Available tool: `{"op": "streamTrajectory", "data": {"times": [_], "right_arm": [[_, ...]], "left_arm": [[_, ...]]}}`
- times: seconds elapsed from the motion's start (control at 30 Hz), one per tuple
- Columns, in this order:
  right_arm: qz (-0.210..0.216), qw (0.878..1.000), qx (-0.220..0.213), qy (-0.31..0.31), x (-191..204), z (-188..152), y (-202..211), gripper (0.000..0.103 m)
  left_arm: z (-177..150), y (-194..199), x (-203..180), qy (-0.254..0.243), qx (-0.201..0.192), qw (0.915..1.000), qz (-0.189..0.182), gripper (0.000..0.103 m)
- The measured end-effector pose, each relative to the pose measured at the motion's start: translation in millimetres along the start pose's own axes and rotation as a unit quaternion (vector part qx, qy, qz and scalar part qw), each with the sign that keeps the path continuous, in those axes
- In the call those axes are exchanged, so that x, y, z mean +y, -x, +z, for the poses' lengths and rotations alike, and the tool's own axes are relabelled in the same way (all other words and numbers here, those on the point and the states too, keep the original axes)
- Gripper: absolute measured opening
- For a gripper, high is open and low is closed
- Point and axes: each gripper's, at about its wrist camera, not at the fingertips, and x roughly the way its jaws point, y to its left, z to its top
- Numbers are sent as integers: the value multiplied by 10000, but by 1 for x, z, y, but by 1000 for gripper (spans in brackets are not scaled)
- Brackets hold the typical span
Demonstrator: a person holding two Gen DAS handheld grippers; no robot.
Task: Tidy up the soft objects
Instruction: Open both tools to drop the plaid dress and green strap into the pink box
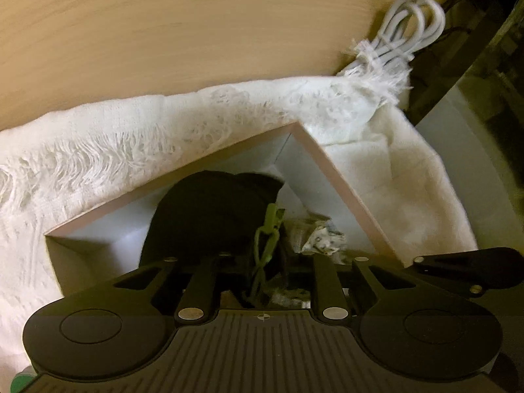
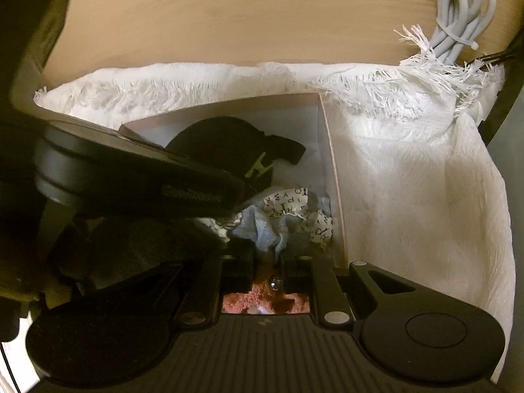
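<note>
Both grippers sat over the box, mid-frame.
Left gripper jaws narrow on a green cord; right gripper jaws slightly apart over pink plush, grip unclear. Black cap, crumpled cloths inside.

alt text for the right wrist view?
An open box holds a black cap, crumpled lettered cloth and blue cloth. A white fringed towel drapes behind and beside it; the left gripper reaches in.
</note>
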Motion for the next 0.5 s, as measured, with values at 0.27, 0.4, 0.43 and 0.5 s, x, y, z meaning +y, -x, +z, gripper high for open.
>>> {"op": "streamTrajectory", "data": {"times": [0.27, 0.4, 0.43, 0.5], "right_arm": [[-94, 9968, -772, 195, 10, -11, 51, 69], [-271, 9898, -1351, 355, 14, -21, 89, 75], [-326, 9883, -1447, 362, 14, -25, 97, 76], [-357, 9859, -1602, 320, 12, -33, 110, 79]], "left_arm": [[-10, 57, 15, 458, -626, 9959, -458, 22], [-21, 84, 10, 176, -934, 9953, -170, 22], [-25, 91, 9, 129, -1060, 9941, -191, 22], [-37, 108, 10, 89, -1452, 9886, -382, 22]]}}
